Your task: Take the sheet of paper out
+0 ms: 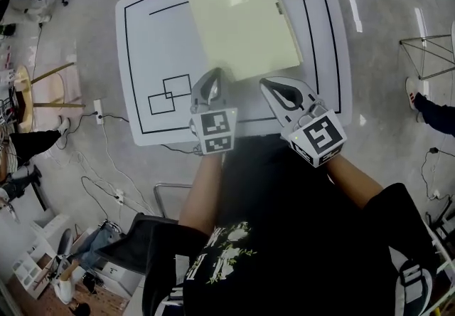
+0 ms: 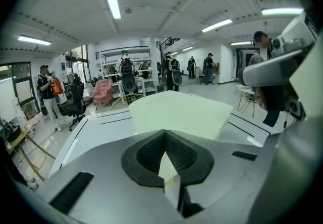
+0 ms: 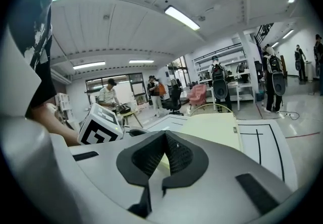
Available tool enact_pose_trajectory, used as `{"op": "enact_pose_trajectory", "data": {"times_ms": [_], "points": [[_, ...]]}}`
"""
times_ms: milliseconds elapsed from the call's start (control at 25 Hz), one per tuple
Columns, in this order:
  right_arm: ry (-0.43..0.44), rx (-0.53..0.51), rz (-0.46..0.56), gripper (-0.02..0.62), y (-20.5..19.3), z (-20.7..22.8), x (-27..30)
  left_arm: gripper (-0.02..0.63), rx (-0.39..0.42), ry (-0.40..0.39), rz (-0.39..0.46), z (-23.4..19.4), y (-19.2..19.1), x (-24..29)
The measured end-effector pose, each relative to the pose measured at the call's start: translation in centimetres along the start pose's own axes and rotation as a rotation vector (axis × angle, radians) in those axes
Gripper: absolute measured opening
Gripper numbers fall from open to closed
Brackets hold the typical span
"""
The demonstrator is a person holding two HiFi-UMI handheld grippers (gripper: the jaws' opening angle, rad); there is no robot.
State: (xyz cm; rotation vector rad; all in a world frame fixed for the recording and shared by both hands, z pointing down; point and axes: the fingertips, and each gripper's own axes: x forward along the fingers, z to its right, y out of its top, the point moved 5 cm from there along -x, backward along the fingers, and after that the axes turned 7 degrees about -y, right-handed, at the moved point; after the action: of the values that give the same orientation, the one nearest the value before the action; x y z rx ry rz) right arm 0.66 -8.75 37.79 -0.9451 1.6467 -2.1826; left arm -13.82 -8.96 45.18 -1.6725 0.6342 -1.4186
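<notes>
Right now I am standing over a white table (image 1: pixel 142 58) marked with black lines and nested rectangles, set on a grey floor (image 1: pixel 384 58) with cables (image 1: pixel 106 186) trailing off to my left. A pale yellow folder (image 1: pixel 242 23) is lying across the far middle of the table, one corner turned toward me. I cannot tell the sheet of paper apart from its cover.

I am holding my left gripper (image 1: pixel 212 74) at the folder's near corner and my right gripper (image 1: pixel 264 82) just beside it on the near edge. Both are reaching in from my side, and the folder is stretching away beyond their tips.

Looking along the left gripper (image 2: pixel 164 133), I am seeing its jaws closed, with a pale wedge of the folder (image 2: pixel 181 114) pinched between the pads. Along the right gripper (image 3: pixel 164 134) the jaws are closed as well, and the same pale material is showing between their pads, with the folder (image 3: pixel 212 132) spreading out beyond.

Only the gripper views are showing the room: strip lights (image 2: pixel 112 0) overhead, shelves (image 2: pixel 133 64) at the back, a pink chair (image 2: pixel 102 91) and people (image 2: pixel 48 87) standing about. The right gripper view is also catching the left gripper's marker cube (image 3: pixel 99 129). Only the head view is giving the folder's whole outline.
</notes>
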Motion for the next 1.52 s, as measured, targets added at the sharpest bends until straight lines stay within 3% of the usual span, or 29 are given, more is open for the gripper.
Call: {"op": "enact_pose_trajectory", "data": {"times_ms": [200, 280, 360, 400, 600, 760, 920, 1160, 1520], "points": [[-0.005, 0.064, -0.078, 0.000, -2.8, 1.0, -0.1, 0.000, -0.001, 0.006, 0.000, 0.2, -0.6, -0.3], [-0.014, 0.170, -0.141, 0.017, -5.2, 2.1, -0.2, 0.000, -0.003, 0.006, -0.002, 0.4, -0.7, -0.2], [-0.028, 0.299, -0.192, 0.110, -7.2, 3.3, -0.2, 0.000, -0.002, 0.004, 0.000, 0.6, -0.6, -0.2], [-0.037, 0.352, -0.204, 0.115, -7.9, 3.8, -0.2, 0.000, 0.001, 0.003, 0.001, 0.7, -0.5, -0.1], [-0.093, 0.445, -0.151, 0.144, -7.4, 6.1, 0.7, 0.000, 0.010, 0.002, -0.014, 0.7, -0.7, -0.1], [-0.113, 0.395, -0.092, 0.120, -5.5, 6.7, 1.4, 0.000, 0.009, 0.010, -0.018, 0.5, -0.7, -0.1], [-0.065, 0.242, -0.030, 0.100, -3.2, 5.0, 1.4, 0.000, 0.006, 0.025, -0.003, 0.0, -0.2, -0.6], [0.065, -0.023, 0.053, 0.069, 0.1, 1.0, 2.1, 0.000, -0.015, 0.058, 0.026, -0.9, 0.4, -1.7], [0.287, -0.131, 0.121, 0.040, 2.5, -3.1, 4.7, 0.000, -0.100, 0.138, 0.023, -2.1, -1.3, -3.9]]}}
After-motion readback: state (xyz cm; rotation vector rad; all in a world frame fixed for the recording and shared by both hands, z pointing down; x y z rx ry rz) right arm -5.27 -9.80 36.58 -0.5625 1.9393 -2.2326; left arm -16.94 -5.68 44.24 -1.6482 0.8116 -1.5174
